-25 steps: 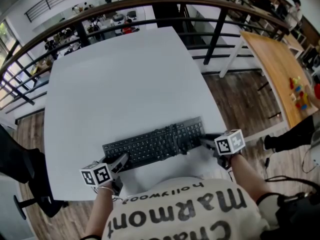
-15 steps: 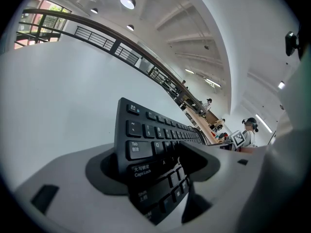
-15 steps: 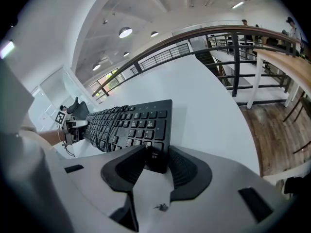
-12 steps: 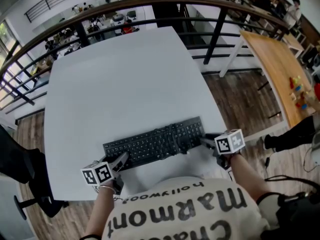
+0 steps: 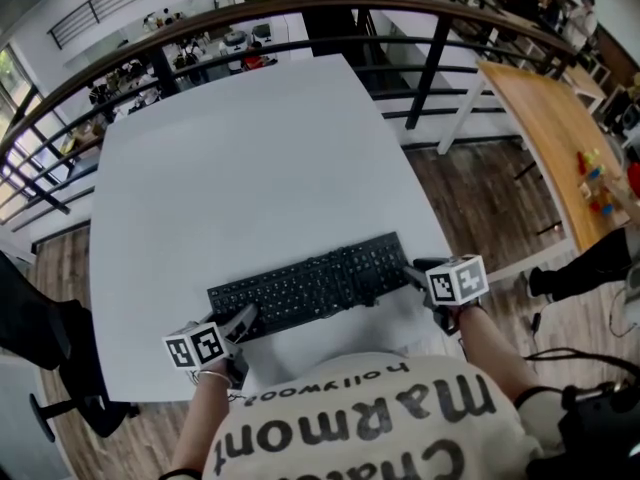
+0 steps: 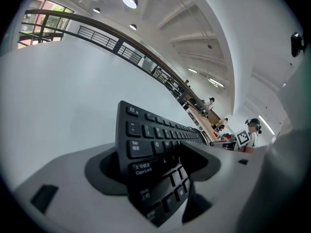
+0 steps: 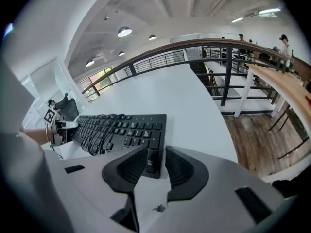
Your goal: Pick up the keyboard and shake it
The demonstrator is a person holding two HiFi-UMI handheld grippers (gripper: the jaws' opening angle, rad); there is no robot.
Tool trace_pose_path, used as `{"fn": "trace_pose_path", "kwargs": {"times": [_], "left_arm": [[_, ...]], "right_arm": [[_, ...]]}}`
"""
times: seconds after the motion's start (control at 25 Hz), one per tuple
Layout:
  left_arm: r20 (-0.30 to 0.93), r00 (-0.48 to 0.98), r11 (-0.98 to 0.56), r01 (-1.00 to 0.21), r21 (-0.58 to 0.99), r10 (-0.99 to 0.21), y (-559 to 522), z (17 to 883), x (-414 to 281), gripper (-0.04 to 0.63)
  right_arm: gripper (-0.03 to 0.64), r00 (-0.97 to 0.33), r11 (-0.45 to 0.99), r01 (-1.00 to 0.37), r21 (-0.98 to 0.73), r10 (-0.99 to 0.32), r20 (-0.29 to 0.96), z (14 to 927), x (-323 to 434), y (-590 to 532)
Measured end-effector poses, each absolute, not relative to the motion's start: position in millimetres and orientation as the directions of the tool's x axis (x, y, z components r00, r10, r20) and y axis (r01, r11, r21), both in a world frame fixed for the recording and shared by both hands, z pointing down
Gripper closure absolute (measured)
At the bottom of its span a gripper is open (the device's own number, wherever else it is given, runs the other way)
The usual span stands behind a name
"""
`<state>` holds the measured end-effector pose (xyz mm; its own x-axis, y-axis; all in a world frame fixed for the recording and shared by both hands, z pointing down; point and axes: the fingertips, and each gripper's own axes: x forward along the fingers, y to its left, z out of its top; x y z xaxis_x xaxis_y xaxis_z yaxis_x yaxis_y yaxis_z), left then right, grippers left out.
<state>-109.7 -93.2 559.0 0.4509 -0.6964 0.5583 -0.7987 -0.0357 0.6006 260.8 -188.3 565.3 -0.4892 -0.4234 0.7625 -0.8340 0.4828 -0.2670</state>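
the black keyboard [image 5: 310,286] lies across the near part of the white worktop [image 5: 250,158], long side toward the person, its right end slightly farther away than its left. a bundled black cable [image 7: 95,130] rests on the keys toward the right half. left claw [image 5: 240,320]: positioned at the keyboard's left end. its jaws have just been opening and stand wide apart. the end with the tab and caps lock keys sits between them, one jaw over the key face and the other behind the underside, with no clamping. right claw [image 5: 415,271]: positioned at the keyboard's right end, angled down. its jaws are partly apart and straddle the near right corner, with no visible clamping on it. a dark railing [image 5: 300,8] runs beyond the far edge of the worktop.
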Motion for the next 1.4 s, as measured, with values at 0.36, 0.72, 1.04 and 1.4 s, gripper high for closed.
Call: {"fn": "trace_pose_path", "kwargs": {"times": [0.36,0.72,1.04,1.4], "left_arm": [[0.555,0.454,-0.036,-0.795,0.606,-0.696,-94,560,-105,0.272],[0.552,0.459,-0.041,-0.793,0.608,-0.696,-93,559,-107,0.273],[0.548,0.461,-0.044,-0.792,0.609,-0.698,-91,560,-108,0.273],[0.545,0.457,-0.048,-0.795,0.605,-0.703,-91,558,-107,0.273]], "right_arm": [[0.563,-0.655,0.52,-0.753,-0.403,-0.534,0.535,492,228,-216],[0.574,-0.642,0.577,-0.759,-0.303,-0.582,0.5,459,215,-216],[0.575,-0.629,0.568,-0.769,-0.291,-0.597,0.498,459,217,-209],[0.575,-0.616,0.555,-0.781,-0.288,-0.605,0.504,460,224,-204]]}}
